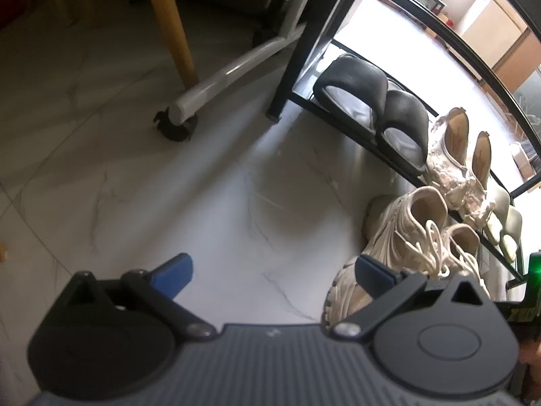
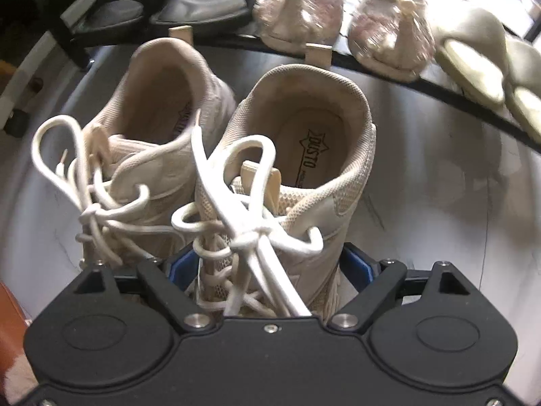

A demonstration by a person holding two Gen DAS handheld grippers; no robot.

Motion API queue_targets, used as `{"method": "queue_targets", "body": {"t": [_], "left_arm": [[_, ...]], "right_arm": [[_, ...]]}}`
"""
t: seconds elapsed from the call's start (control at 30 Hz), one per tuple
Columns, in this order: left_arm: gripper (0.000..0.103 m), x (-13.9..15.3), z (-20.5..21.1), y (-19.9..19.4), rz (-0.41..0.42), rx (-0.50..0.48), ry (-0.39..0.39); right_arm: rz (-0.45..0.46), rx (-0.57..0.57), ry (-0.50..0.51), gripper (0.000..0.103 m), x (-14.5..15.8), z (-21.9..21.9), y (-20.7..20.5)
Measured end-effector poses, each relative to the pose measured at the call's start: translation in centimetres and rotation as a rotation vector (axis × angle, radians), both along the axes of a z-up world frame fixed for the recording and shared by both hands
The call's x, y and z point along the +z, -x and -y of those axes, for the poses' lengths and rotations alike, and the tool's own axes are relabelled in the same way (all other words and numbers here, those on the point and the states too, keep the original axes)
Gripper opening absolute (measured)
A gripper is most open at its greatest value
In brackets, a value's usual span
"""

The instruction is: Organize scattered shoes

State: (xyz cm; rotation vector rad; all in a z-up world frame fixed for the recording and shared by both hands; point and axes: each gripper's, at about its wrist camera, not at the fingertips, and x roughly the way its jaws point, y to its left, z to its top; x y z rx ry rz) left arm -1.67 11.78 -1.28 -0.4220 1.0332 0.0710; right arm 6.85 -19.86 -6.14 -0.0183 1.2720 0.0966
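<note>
A: While the right gripper (image 2: 270, 267) straddles the forefoot of the nearer cream mesh lace-up sneaker (image 2: 290, 182), its blue pads sit either side of the shoe, so I'd call that clamped on the sneaker, though the contact itself is half hidden by laces.

B: And the left gripper (image 1: 270, 272)?

A: Spread wide, holding nothing, hovering over the pale marble-patterned tile floor (image 1: 203, 186).

B: Where do the shoes stand?

A: The gripped sneaker and its matching cream sneaker (image 2: 148, 125) are side by side on the floor, just in front of the black metal shoe rack (image 1: 294, 64). Whether the gripped one is lifted or resting, I can't tell.

B: Direction?

A: Long axes parallel, running from camera to rack: heels toward the rack, toes back toward the gripper.

B: Progress?

A: On the rack's low shelf there's a pair of black slide sandals (image 1: 372, 101), a pair of white lace heeled shoes (image 1: 453, 159), and pale beige slippers (image 1: 503, 223), all lined up. Only the sneaker pair is off the rack, so I'd judge most of it sorted, with this pair left to settle.
</note>
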Motion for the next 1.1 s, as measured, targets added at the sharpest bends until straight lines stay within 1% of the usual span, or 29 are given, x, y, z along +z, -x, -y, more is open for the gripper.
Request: {"method": "queue_targets", "body": {"t": [0.13, 0.17, 0.2, 0.23, 0.3, 0.37, 0.43, 0.47, 0.5, 0.57, 0.63, 0.67, 0.7, 0.73, 0.77, 0.83, 0.93, 1.0, 1.03, 1.1], "left_arm": [[0.102, 0.1, -0.1, 0.1, 0.004, 0.002, 0.004], [0.102, 0.2, -0.1, 0.1, 0.005, 0.004, 0.007], [0.102, 0.3, -0.1, 0.1, 0.007, 0.005, 0.009], [0.102, 0.5, 0.1, 0.2, 0.011, -0.001, 0.008], [0.102, 0.7, 0.2, 0.3, 0.016, -0.004, 0.007], [0.102, 1.1, 0.4, 0.5, 0.03, -0.009, 0.011], [0.102, 1.3, 0.5, 0.6, 0.035, -0.013, 0.008], [0.102, 1.4, 0.6, 0.6, 0.037, -0.015, 0.007], [0.102, 1.4, 0.7, 0.6, 0.039, -0.017, 0.006], [0.102, 1.4, 0.8, 0.6, 0.034, -0.019, 0.004], [0.102, 1.4, 0.8, 0.6, 0.036, -0.019, 0.006], [0.102, 1.4, 0.7, 0.6, 0.037, -0.019, 0.01], [0.102, 1.4, 0.7, 0.6, 0.04, -0.019, 0.014], [0.102, 1.5, 0.6, 0.6, 0.044, -0.017, 0.027], [0.102, 1.5, 0.5, 0.7, 0.051, -0.017, 0.044], [0.102, 1.5, 0.4, 0.6, 0.056, -0.021, 0.064], [0.102, 0.9, 0.5, 0.1, 0.038, -0.041, 0.064], [0.102, 0.3, 0.6, -0.2, 0.013, -0.048, 0.066], [0.102, 0.0, 0.5, -0.4, -0.002, -0.046, 0.078], [0.102, -0.2, 0.4, -0.7, -0.009, -0.044, 0.109]], "right_arm": [[-0.006, -0.065, -0.033, 0.089, 0.2, 0.7, -0.2], [-0.002, -0.091, -0.039, 0.091, 0.7, 0.9, -0.1], [0.008, -0.107, -0.05, 0.096, 1.2, 1.2, -0.1], [0.02, -0.119, -0.061, 0.097, 1.7, 1.6, -0.2], [0.102, -0.174, -0.112, 0.099, 4.1, 2.7, 0.3], [0.168, -0.204, -0.151, 0.098, 5.6, 3.3, 0.8], [0.28, -0.219, -0.243, 0.081, 7.4, 4.1, 1.6], [0.304, -0.206, -0.268, 0.056, 7.8, 4.1, 1.6], [0.305, -0.192, -0.27, 0.044, 7.8, 4.0, 1.4], [0.277, -0.171, -0.269, 0.047, 7.1, 3.4, 0.7], [0.208, -0.167, -0.297, 0.048, 6.0, 2.7, -0.4], [0.192, -0.171, -0.304, 0.055, 5.8, 2.4, -0.8], [0.189, -0.173, -0.304, 0.068, 6.0, 2.1, -1.0], [0.189, -0.178, -0.299, 0.073, 6.1, 1.8, -1.4], [0.192, -0.184, -0.29, 0.081, 6.0, 1.6, -1.9], [0.183, -0.192, -0.275, 0.083, 5.6, 1.4, -2.7], [0.14, -0.202, -0.225, 0.081, 3.6, 0.6, -4.2], [0.11, -0.164, -0.189, 0.081, 2.2, -0.8, -4.7], [0.097, -0.142, -0.175, 0.083, 1.5, -1.5, -4.8], [0.095, -0.13, -0.159, 0.094, 0.8, -1.9, -4.9]]}}
